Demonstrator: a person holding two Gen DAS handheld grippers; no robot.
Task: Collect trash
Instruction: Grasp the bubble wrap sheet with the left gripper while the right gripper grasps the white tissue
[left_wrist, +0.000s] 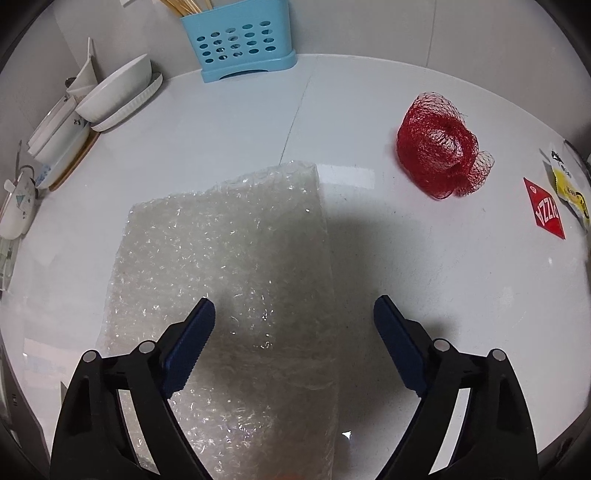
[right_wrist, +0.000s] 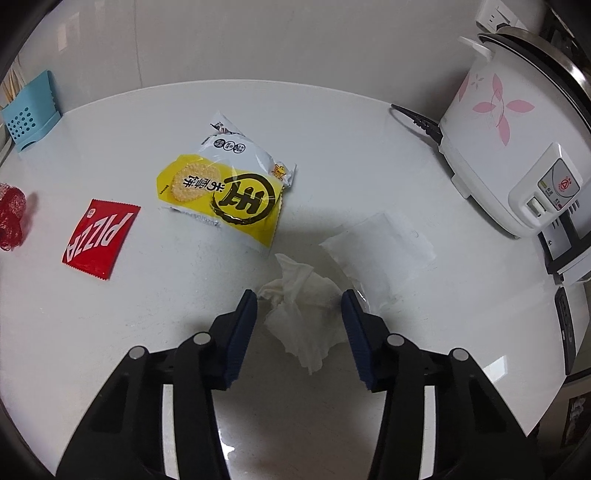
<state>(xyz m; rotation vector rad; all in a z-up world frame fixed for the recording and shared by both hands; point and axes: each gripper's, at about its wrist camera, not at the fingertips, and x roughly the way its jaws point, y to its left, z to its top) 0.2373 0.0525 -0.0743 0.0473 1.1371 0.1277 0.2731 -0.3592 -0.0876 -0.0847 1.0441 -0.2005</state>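
two handheld grippers are hanging over a white kitchen surface (right_wrist: 369, 147) strewn with trash, each lining up on its own piece as the collecting step is getting under way.

the right gripper (right_wrist: 299, 306) is pointing steeply down at a crumpled tissue (right_wrist: 301, 314), its fingers (right_wrist: 242, 332) standing roughly half open. the tissue is lying between them, and its edges look close to both pads, but no squeeze is showing and the wad is still resting on the surface. a folded white napkin (right_wrist: 380, 251) is sitting just beside it at 1 o'clock, a yellow cracker packet (right_wrist: 225, 195) at 11 o'clock and a red pizza sachet (right_wrist: 99, 238) at 10 o'clock, with a rice cooker (right_wrist: 509, 147) off at 2 o'clock.

the left gripper (left_wrist: 293, 314) is standing wide open and holding nothing. a bubble wrap sheet (left_wrist: 229, 258) is stretching from 12 o'clock back under the left finger, its right edge falling between the fingers. a red mesh net (left_wrist: 436, 144) is lying well apart at 1 o'clock, and a blue utensil holder (left_wrist: 240, 40) is standing at the far edge.

the next move probably calls for the right fingers to finish pinching the tissue and lift, while the left needs to settle lower and gather the flat, springy sheet, which may slide.
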